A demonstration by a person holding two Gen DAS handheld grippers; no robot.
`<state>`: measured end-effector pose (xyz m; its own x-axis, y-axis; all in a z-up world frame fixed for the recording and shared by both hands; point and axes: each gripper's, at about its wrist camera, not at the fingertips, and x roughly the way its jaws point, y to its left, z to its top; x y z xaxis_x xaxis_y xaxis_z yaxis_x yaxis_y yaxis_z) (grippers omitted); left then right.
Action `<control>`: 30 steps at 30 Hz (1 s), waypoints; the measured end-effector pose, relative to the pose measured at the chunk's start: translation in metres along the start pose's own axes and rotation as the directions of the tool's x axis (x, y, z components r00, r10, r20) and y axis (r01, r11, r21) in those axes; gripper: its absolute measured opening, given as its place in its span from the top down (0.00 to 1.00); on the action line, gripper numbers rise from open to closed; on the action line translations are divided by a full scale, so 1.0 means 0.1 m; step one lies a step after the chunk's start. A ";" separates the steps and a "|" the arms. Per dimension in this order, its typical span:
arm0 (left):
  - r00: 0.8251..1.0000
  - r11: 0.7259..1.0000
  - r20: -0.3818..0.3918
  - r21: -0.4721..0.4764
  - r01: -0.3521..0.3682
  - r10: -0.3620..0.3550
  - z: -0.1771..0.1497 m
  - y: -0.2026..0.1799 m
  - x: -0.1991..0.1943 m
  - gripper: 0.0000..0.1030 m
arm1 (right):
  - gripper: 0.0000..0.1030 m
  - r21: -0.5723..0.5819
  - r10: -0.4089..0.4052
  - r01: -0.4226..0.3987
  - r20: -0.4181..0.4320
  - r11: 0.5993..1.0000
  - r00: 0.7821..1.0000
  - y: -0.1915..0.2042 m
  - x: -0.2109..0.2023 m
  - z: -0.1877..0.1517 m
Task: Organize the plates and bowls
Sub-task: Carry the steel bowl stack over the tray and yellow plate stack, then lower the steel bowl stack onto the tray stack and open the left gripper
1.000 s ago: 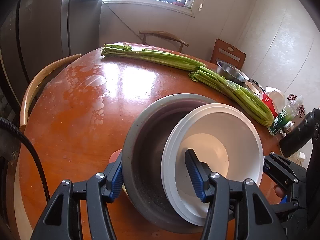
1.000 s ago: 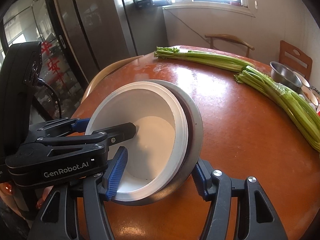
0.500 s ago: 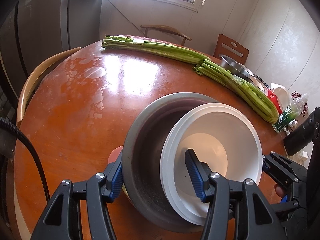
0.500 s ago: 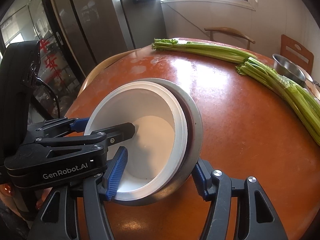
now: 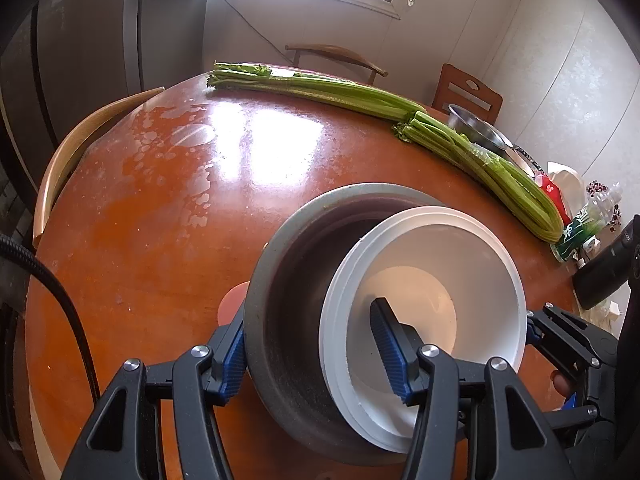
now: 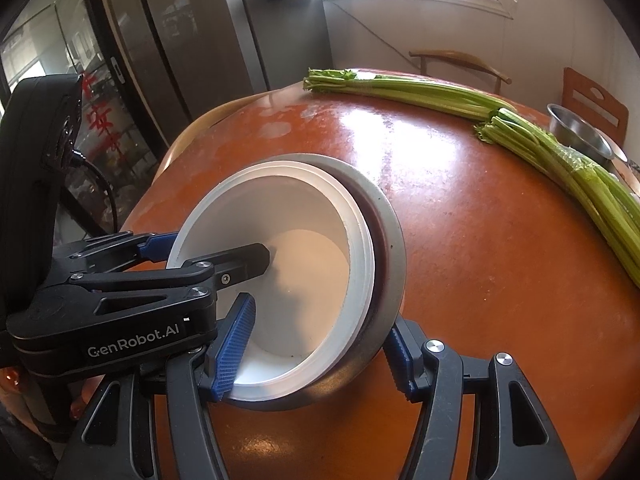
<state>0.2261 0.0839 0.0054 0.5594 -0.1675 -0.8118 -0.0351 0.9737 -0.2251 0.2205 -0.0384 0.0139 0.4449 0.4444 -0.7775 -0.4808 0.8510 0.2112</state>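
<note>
both tongs clench the nested bowls over the desk [image 5: 160, 240]: left tongs [image 5: 312, 344] and right tongs [image 6: 320, 342] each pinch white bowl [image 5: 436, 276] inside grey bowl [image 5: 288, 280]. only the left view shows a bottle [image 5: 588, 224]; only the right shows the shop door [image 6: 100, 128].

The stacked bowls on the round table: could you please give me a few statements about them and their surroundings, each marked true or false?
1. A white round bowl sits nested inside a larger grey bowl. True.
2. The left claw grips with one finger outside the grey bowl and one inside the white bowl. True.
3. The right claw hangs away from both bowls. False: it straddles their near rims.
4. Long green celery stalks lie inside the white bowl. False: they lie on the orange-brown table, far from it.
5. A shiny metal bowl stands beyond the celery. True.
</note>
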 end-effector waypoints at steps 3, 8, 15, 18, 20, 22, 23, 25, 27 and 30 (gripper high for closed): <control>1.000 1.000 -0.006 -0.002 -0.001 0.001 -0.02 0.02 0.02 0.45 | 0.38 -0.004 -0.007 0.007 -0.003 1.000 1.000 0.01 0.02 -0.01; 1.000 1.000 -0.012 -0.006 0.003 -0.003 -0.03 0.04 0.05 0.45 | 0.38 -0.013 -0.021 0.021 -0.004 1.000 1.000 0.02 0.05 -0.02; 1.000 1.000 -0.010 -0.005 0.001 -0.001 -0.03 0.04 0.05 0.45 | 0.38 -0.025 -0.039 0.039 0.005 0.999 0.999 0.05 0.05 -0.04; 1.000 1.000 -0.006 -0.002 -0.003 0.003 -0.04 0.03 0.03 0.45 | 0.38 -0.028 -0.043 0.044 0.008 0.999 0.999 0.05 0.05 -0.05; 1.000 1.000 -0.002 -0.002 -0.005 0.005 -0.03 0.03 0.02 0.45 | 0.38 -0.030 -0.047 0.047 0.009 0.998 0.999 0.05 0.05 -0.05; 1.000 1.000 0.001 -0.002 -0.007 0.007 -0.03 0.03 0.01 0.45 | 0.38 -0.034 -0.052 0.053 0.010 0.998 0.999 0.07 0.05 -0.06; 1.000 1.000 0.004 -0.002 -0.008 0.008 -0.03 0.02 0.00 0.45 | 0.38 -0.039 -0.059 0.059 0.012 0.997 0.998 0.07 0.05 -0.06; 1.000 1.000 0.005 -0.003 -0.008 0.008 -0.03 0.03 -0.02 0.45 | 0.38 -0.043 -0.067 0.068 0.015 0.997 0.998 0.07 0.05 -0.06; 1.000 1.000 0.010 -0.002 -0.011 0.011 -0.03 0.03 -0.04 0.45 | 0.38 -0.050 -0.085 0.086 0.023 0.995 0.996 0.08 0.04 -0.06; 0.999 1.000 0.024 0.002 -0.026 0.026 -0.04 0.04 -0.10 0.45 | 0.38 -0.045 -0.099 0.100 0.032 0.994 0.995 0.06 0.02 -0.05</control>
<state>0.2174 0.0885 0.0102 0.5782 -0.1380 -0.8041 -0.0486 0.9780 -0.2027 0.2146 -0.0339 0.0111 0.5142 0.3665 -0.7754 -0.4674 0.8778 0.1050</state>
